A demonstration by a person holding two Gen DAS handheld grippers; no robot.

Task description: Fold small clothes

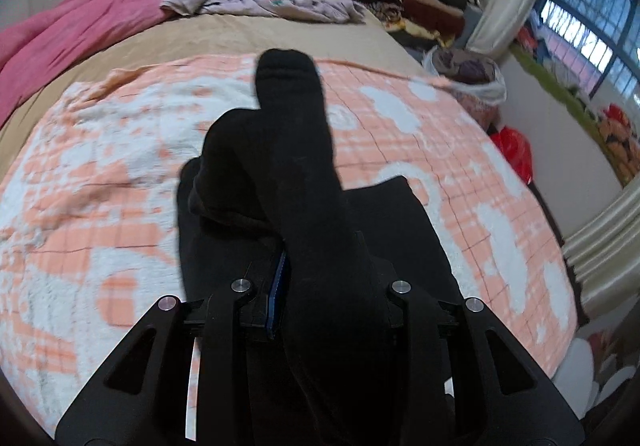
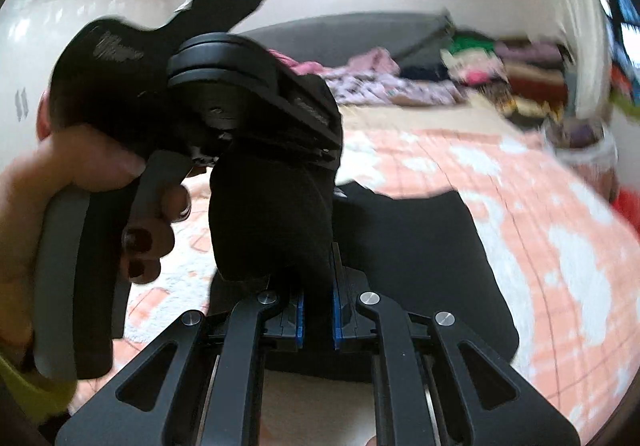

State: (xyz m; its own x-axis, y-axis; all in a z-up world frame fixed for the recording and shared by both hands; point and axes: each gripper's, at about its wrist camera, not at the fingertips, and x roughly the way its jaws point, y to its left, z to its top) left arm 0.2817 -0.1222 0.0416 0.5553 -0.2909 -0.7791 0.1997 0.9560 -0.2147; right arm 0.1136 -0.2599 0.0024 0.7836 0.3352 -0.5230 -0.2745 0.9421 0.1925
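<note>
- While two grippers work over the bed (image 1: 248, 34), one black sock (image 1: 296, 150) hangs between them above the checked blanket (image 1: 460, 150).
- Left gripper (image 1: 320, 286) pinches the sock; one blue pad (image 1: 276, 286) shows, the other is hidden by cloth.
- Right gripper (image 2: 318, 310) pinches the sock's other end between two blue pads.
- One flat black garment (image 2: 420, 266) lies on the blanket's near edge.
- One left hand (image 2: 52, 182) shows, cut off; the right view is blurred.

Pink quilt (image 1: 80, 14) beside stacked blankets (image 1: 420, 2).
</note>
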